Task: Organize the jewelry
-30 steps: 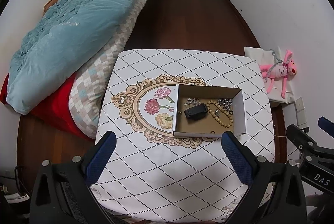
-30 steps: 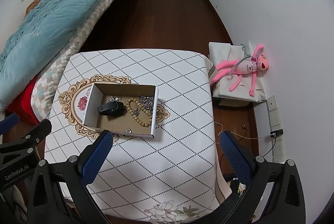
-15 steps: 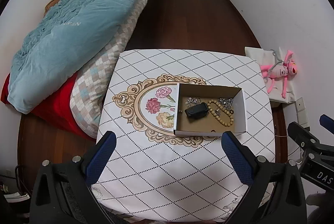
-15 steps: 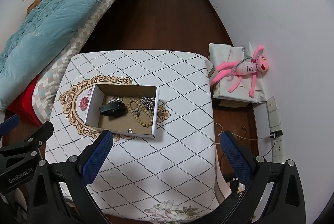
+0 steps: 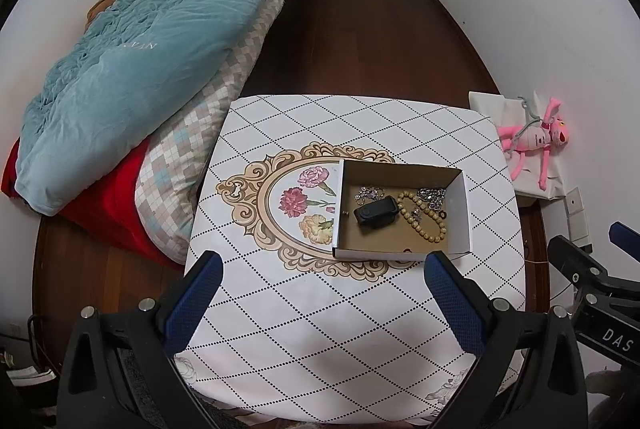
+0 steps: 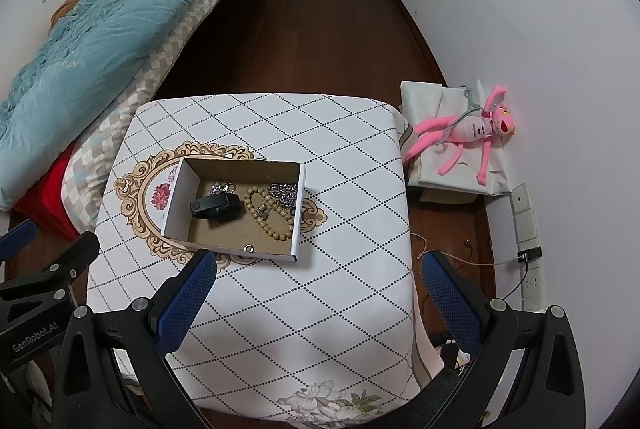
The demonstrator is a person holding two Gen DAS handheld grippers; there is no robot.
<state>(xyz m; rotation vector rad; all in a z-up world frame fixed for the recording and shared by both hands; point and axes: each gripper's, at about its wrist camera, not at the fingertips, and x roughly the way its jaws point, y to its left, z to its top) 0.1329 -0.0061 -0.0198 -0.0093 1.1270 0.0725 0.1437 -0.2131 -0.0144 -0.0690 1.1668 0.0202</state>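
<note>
An open cardboard box sits on the small table. Inside lie a black wristband, a wooden bead bracelet, silver chains, a small silver piece and a small ring. My left gripper is open and empty, high above the near part of the table. My right gripper is open and empty, also high above the table's near right edge.
A bed with a blue quilt stands at the left, touching the table. A pink plush toy lies on a white bag at the right wall. Wall sockets with a plugged charger are at the right. Wooden floor lies beyond.
Both grippers have drifted slightly; the box sits marginally farther in both views. Nothing was grasped or moved.
</note>
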